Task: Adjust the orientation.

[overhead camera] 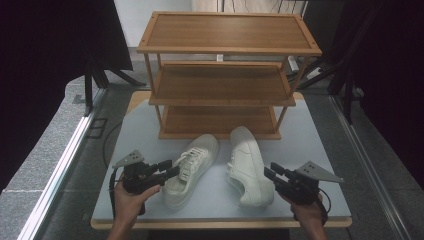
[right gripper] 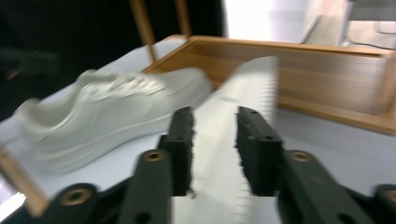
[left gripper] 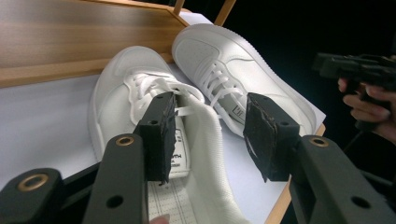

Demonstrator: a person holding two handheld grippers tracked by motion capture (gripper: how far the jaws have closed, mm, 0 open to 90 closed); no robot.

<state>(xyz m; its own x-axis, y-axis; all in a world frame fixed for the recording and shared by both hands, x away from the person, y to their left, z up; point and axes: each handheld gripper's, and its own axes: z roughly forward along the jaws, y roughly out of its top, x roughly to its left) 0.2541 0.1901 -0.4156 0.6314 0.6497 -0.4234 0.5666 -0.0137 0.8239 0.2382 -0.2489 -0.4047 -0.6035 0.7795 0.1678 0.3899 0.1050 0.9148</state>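
While both grippers sit near the front edge of the table [overhead camera: 310, 145], two white sneakers lie between them, in front of a three-tier wooden rack [overhead camera: 225, 75].

Left shoe [overhead camera: 192, 167] — upright on its sole, toe pointing toward the rack's bottom shelf. The left gripper [overhead camera: 172, 171], held in the person's left hand [overhead camera: 131, 197], reaches it at the collar. In the left gripper view the jaws stand wide apart around the opening of this shoe [left gripper: 140, 107]: one pad is down inside by the tongue label and laces, the other is outside the collar's far wall. They are not closed on anything.

Right shoe [overhead camera: 248, 165] — tipped onto its side, sole facing right, toe near the rack. The right gripper [overhead camera: 270, 172], held in the right hand [overhead camera: 307, 210], is just beside its heel. The right gripper view is blurred; the jaws are parted, with the shoe's sole edge [right gripper: 243, 121] running up between them, and whether the pads touch it cannot be told.
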